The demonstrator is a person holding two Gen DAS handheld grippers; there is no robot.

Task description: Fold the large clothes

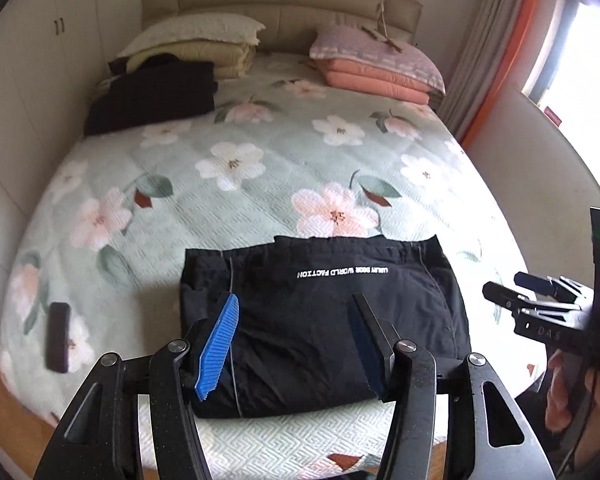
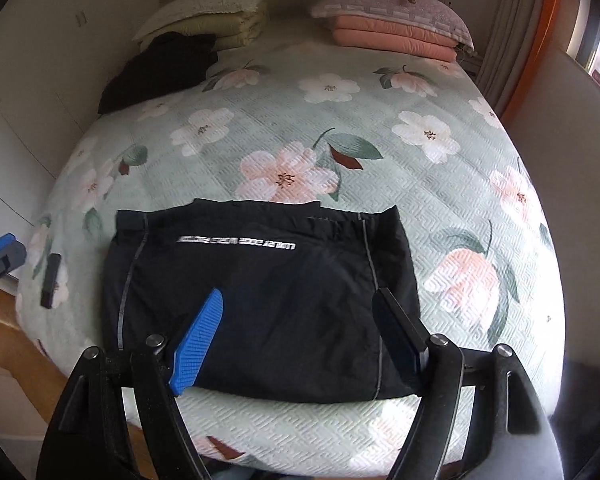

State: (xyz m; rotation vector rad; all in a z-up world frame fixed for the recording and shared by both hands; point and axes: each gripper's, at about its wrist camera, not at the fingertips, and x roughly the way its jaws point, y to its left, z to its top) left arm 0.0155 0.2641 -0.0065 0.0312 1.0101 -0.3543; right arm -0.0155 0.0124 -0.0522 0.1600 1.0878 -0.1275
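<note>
A black garment point(image 1: 324, 320) with a line of white lettering lies folded into a flat rectangle near the foot of a floral bedspread point(image 1: 260, 168). My left gripper point(image 1: 295, 298) hovers above it, open, with only air between the blue pad point(image 1: 220, 344) and the dark finger. In the right wrist view the same folded garment point(image 2: 260, 300) sits below my right gripper point(image 2: 300, 294), which is also open and holds nothing. The right gripper point(image 1: 504, 284) shows at the right edge of the left view, held by a hand point(image 1: 560, 392). A bit of the left gripper point(image 2: 0, 254) peeks in at the left edge.
A small dark flat object point(image 1: 58, 336) lies on the bedspread left of the garment. A pile of black clothes point(image 1: 152, 96) rests by the cream pillows point(image 1: 196, 40). Pink pillows point(image 1: 376, 64) are at the far right. Curtains point(image 1: 480, 60) and a window are to the right, wooden floor point(image 2: 20, 320) to the left.
</note>
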